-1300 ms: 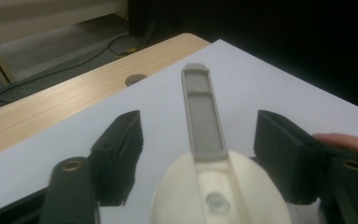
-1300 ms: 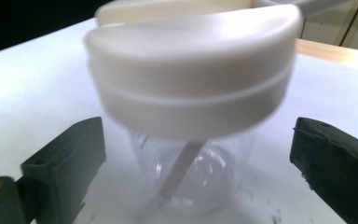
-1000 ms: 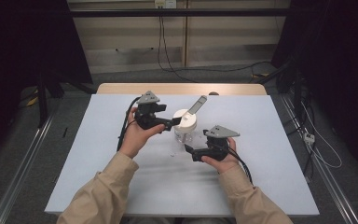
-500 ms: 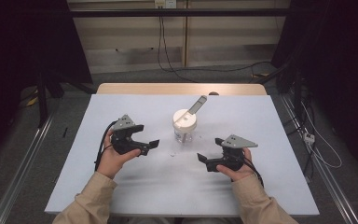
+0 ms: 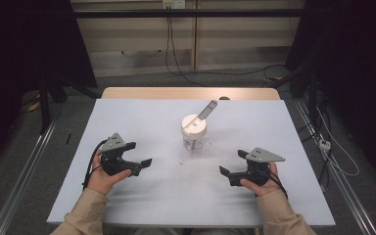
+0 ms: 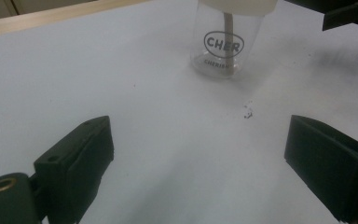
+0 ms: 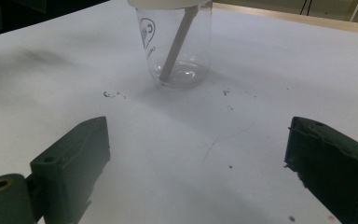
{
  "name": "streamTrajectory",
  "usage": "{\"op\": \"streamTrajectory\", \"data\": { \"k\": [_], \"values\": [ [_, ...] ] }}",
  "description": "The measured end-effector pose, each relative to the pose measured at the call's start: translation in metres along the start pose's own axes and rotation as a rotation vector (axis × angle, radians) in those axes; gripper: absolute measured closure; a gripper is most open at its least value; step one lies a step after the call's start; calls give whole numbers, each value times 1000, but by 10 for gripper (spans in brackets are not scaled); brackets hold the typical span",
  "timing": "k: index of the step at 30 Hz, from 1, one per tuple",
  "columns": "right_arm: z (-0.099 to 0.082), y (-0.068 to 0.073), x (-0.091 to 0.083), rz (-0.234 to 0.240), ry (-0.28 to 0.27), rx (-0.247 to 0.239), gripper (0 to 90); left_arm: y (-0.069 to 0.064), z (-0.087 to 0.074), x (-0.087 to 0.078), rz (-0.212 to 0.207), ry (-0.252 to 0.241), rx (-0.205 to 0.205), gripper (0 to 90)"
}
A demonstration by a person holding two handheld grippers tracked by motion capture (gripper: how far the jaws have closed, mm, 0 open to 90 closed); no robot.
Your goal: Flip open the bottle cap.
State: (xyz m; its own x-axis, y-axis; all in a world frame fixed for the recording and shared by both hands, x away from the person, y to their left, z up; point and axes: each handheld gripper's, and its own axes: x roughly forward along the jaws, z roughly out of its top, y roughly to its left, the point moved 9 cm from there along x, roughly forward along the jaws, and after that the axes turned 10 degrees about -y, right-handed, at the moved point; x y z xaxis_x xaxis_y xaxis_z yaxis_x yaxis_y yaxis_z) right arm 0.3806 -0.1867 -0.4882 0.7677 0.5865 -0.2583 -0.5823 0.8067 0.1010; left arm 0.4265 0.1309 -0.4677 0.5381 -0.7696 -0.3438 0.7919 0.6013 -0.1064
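A clear plastic jar with a white lid stands upright in the middle of the table. A pale flat stick pokes out through the lid, leaning to the far right. The jar carries black lettering, and the stick reaches its bottom. My left gripper sits at the near left, open with nothing between its jaws, which have just been opening. My right gripper sits at the near right, open, its jaws just closing a little on nothing. Both point toward the jar from well short of it.
A white sheet covers the table, and a wooden strip shows along its far edge. A few dark specks lie just in front of the jar. Cables run down the wall and over the floor behind.
Both hands have drawn back from the jar toward the near edge, the left one out to the left and lower, the right one out to the right. The jar now stands alone.
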Motion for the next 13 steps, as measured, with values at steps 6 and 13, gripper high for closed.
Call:
{"op": "streamTrajectory", "data": {
  "k": [6,13],
  "values": [
    [-3,0,-10,1,-1,4,60,7,-15,-15,28,9,-33,77],
    [-4,-1,-13,0,3,6,59,8,-22,-18,34,22,-27,77]
  ]
}}
